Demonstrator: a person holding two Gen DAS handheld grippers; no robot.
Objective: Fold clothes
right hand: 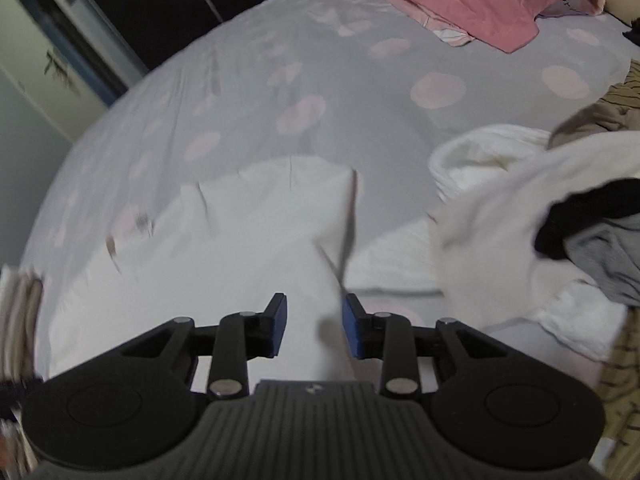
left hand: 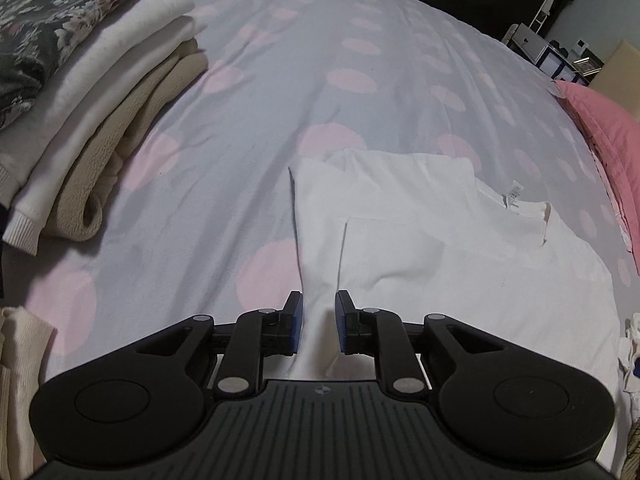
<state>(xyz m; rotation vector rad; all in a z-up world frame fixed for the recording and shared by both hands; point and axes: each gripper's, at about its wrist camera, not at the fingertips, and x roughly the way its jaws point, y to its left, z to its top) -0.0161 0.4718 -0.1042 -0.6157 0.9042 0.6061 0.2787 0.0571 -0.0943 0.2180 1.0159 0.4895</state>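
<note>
**Left wrist view: white shirt half folded on the spotted bed**

Left wrist view shows the white shirt [left hand: 460, 248] lying flat on the bedspread [left hand: 260, 100], sleeves already turned in, its collar and label toward the pink pillow [left hand: 600, 136]. The left gripper [left hand: 319, 322] hangs just over the shirt's near edge, jaws parted narrowly with cloth showing in the gap and nothing pinched. The right gripper [right hand: 314, 326] is likewise parted over the same shirt [right hand: 240, 240], at its other near corner; that view is blurred.

The shirt looks like thin, light cotton: limp, not slippery, and likely to sag and crease if lifted from one point. Pinching both near corners through all layers should carry the fold cleanly.

The bedspread is soft and gives under pressure, so fingers can dig under an edge. A stack of folded clothes [left hand: 80, 80] sits well apart at far left; an unsorted heap [right hand: 540, 208] lies near the shirt on the right.
</note>
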